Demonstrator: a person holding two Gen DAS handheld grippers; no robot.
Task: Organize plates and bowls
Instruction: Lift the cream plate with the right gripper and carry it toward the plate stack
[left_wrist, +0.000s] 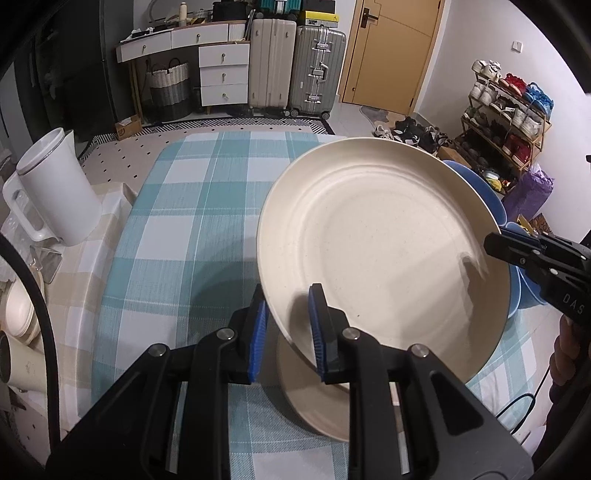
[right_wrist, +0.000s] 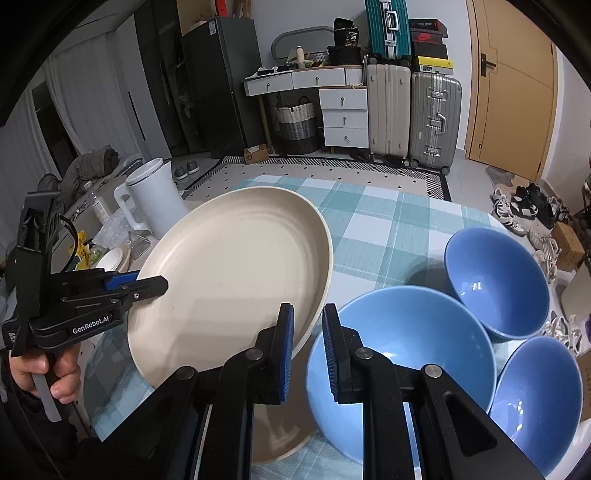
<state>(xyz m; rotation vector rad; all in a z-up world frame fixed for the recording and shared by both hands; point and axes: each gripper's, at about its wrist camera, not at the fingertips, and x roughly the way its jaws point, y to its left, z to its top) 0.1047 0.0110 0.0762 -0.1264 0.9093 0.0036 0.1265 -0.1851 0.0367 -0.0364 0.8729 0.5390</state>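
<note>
Both grippers, left (left_wrist: 288, 332) and right (right_wrist: 308, 347), are being clamped on round cream plate (left_wrist: 380, 258); uneven release risks clattering onto cream plate beneath (left_wrist: 314, 398).

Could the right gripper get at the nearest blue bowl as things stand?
Probably not yet: the right gripper is shut on the rim of the large cream plate, shared with the left gripper. The nearest blue bowl sits unobstructed right beside it.
</note>
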